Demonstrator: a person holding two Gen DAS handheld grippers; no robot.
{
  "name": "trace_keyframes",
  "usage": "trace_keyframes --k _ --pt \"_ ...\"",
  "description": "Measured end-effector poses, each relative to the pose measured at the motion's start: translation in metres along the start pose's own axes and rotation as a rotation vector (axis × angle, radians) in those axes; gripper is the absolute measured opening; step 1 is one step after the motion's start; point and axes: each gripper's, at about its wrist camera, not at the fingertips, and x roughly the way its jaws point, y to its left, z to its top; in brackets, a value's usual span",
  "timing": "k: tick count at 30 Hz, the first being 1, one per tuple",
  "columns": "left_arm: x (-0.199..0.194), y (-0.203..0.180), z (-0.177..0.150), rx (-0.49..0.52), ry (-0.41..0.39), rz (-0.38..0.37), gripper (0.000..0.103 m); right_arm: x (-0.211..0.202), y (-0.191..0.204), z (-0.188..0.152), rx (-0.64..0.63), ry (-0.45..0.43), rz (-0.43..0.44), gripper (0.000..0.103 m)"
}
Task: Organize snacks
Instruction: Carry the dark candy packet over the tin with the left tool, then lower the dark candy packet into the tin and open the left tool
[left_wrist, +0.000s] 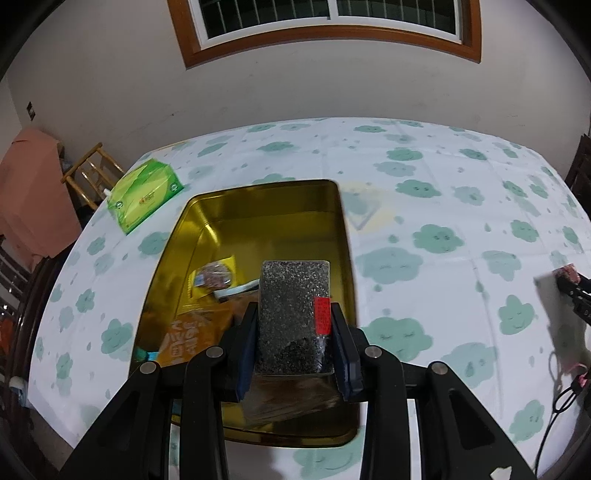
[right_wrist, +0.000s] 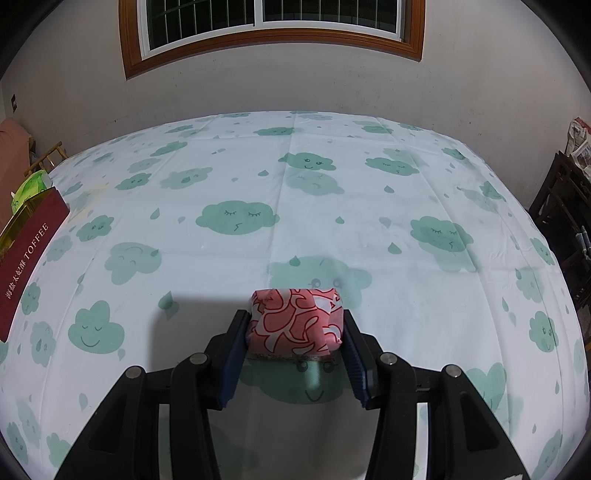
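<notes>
Both grippers loaded, left one poised over the tin to drop its snack in.

Left gripper (left_wrist: 293, 332) clenched on a dark speckled snack bar (left_wrist: 293, 295) with a red label, held above the near right part of the open gold tin (left_wrist: 166, 266); beneath it, an orange packet (left_wrist: 188, 338) and a small round-printed packet (left_wrist: 214, 277) already inside. Right gripper (right_wrist: 295, 332) clenched on a pink-and-red patterned packet (right_wrist: 295, 319), above the bench (right_wrist: 332, 206), well apart from the tin. Next, likely: lower, release into free space, then bring the pink packet across. Green box (left_wrist: 144, 194) beyond, near the far left corner.
</notes>
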Motion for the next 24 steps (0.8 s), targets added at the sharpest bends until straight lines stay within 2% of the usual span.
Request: trace_keyframes --k 5,12,19,24 --pt "0.012 0.012 -0.004 0.000 0.022 0.020 0.032 0.000 0.001 0.000 0.000 0.000 0.000 0.049" --pt "0.018 0.024 -0.005 0.017 0.012 0.032 0.032 0.000 0.001 0.000 -0.001 0.001 -0.001 0.049" --pt "0.020 0.046 -0.010 -0.019 0.016 0.006 0.032 0.000 0.001 0.000 -0.002 0.001 -0.003 0.049" --pt "0.021 0.057 -0.011 -0.038 0.020 -0.041 0.035 0.000 0.002 0.000 -0.002 0.001 -0.003 0.049"
